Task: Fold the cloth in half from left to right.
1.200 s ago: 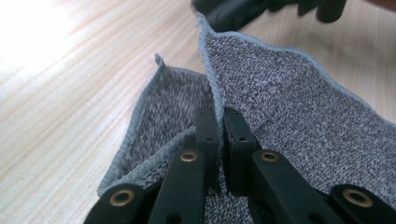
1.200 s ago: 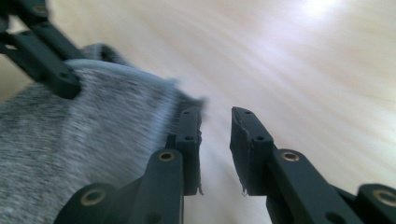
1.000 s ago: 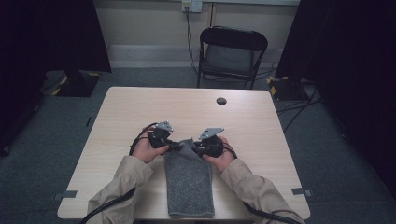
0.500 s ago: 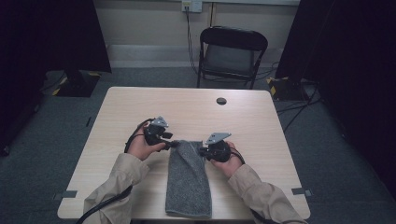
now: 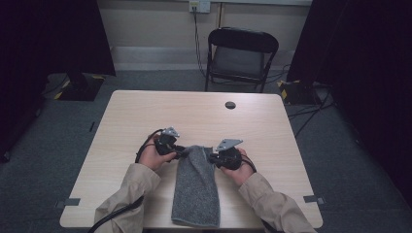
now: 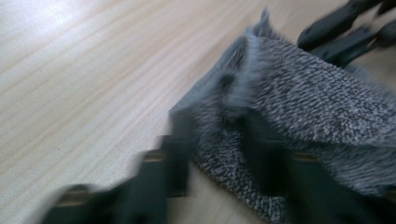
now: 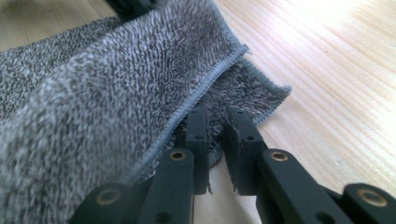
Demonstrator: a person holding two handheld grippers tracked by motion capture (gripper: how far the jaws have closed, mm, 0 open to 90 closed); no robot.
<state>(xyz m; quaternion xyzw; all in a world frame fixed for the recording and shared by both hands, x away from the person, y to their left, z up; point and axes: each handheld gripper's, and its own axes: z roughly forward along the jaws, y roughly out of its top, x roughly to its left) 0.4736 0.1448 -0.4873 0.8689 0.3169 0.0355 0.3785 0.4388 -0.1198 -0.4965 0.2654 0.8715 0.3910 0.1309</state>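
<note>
Near edge first: a grey towel (image 5: 197, 187) lies lengthwise on the pale wood table (image 5: 131, 121), its far end flanked by both hands. The left claw (image 6: 210, 154) is blurred, seemingly apart around the towel's corner; the right claw (image 7: 215, 135) sits slightly apart, towel edge between its jaws. Beyond: a small dark disc (image 5: 230, 105), a black folding chair (image 5: 241, 56), grey carpet, dark curtains.

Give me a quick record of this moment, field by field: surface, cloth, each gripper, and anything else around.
surface: light wooden table
cloth: grey towel, folded into a long strip, near end at the table's front edge
left gripper: at the towel's far left corner, jaws astride the edge; blurred, grip unclear
right gripper: at the far right corner, jaws slightly apart around the lower layer's edge
also on table: small dark round spot
behind table: black chair
</note>
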